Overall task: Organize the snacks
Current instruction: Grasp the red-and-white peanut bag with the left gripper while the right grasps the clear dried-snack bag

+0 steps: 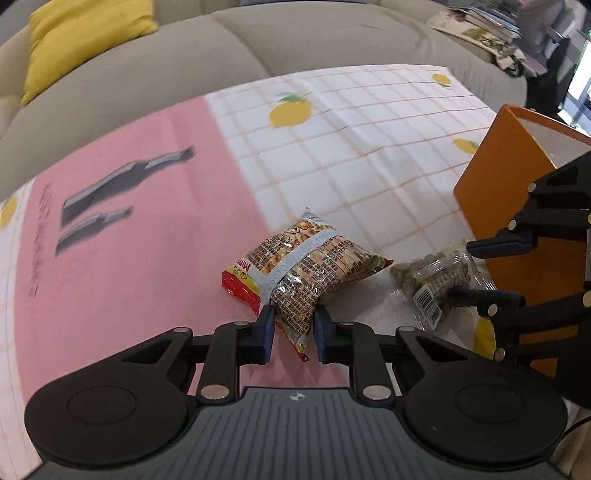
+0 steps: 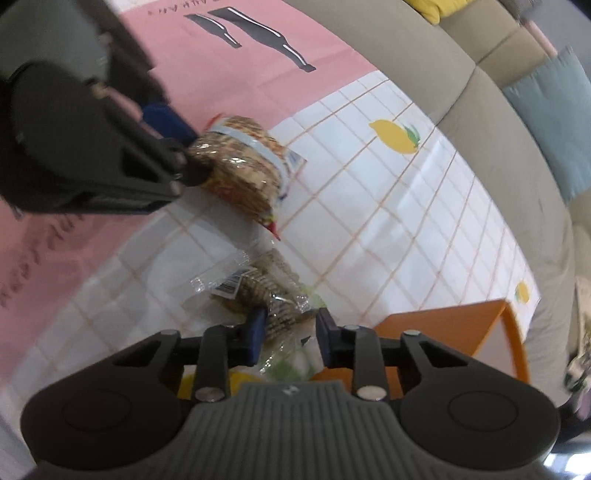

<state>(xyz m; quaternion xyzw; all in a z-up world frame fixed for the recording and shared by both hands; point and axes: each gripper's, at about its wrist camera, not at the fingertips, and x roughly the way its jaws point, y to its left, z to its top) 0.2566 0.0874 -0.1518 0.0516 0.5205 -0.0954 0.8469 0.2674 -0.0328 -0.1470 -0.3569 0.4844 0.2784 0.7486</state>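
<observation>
A printed packet of biscuit sticks (image 1: 310, 266) lies on the tablecloth, and my left gripper (image 1: 294, 323) is shut on its near end, a blue pad pressing each side. The right wrist view shows the same packet (image 2: 243, 166) with the left gripper (image 2: 186, 147) on it from the left. A clear packet of brown nuts (image 2: 258, 291) lies just in front of my right gripper (image 2: 291, 326), whose pads pinch its crinkled near end. From the left wrist, the right gripper (image 1: 471, 269) reaches in from the right onto that clear packet (image 1: 436, 277).
An open orange box (image 1: 491, 177) stands on the cloth to the right of the packets, close beside the right gripper (image 2: 454, 325). The cloth (image 1: 147, 240) is pink, with a white lemon-print grid. A beige sofa (image 1: 258, 44) with a yellow cushion (image 1: 81, 33) runs behind.
</observation>
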